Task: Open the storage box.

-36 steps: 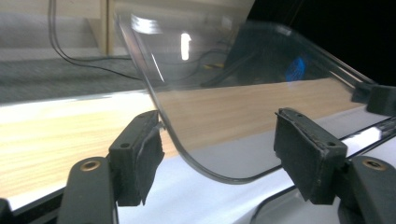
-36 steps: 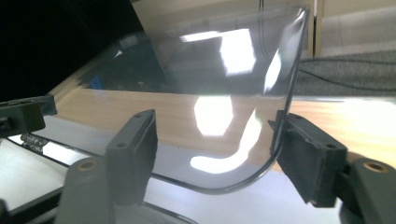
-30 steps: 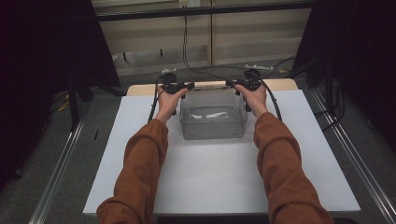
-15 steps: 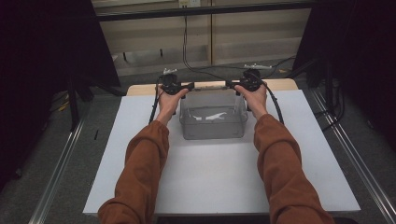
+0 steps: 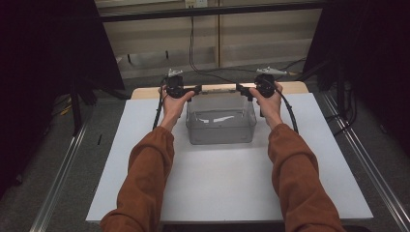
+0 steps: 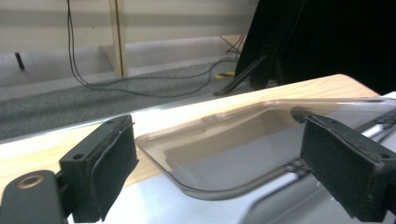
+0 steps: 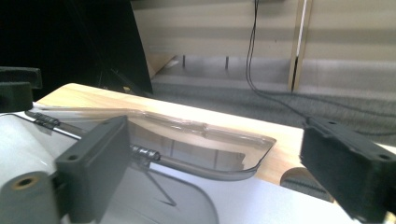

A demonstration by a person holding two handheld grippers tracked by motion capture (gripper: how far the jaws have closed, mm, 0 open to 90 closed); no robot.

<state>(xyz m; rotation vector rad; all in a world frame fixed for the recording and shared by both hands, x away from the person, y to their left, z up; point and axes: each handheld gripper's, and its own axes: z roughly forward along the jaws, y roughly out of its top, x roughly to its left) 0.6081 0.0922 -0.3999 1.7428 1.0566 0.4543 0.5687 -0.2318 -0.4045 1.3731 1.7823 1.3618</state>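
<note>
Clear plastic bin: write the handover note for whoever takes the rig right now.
Left tongs: open, jaws have just been opening, the bin's far-left rim corner between them, pads not touching.
Right tongs: open, jaws have just been opening, at the far-right rim corner, pads clear of it.
Clear plastic bin: upright on the white board, near its far edge.
Done: bin set down and released.
Left: probably draw both tongs back off the rim.
</note>
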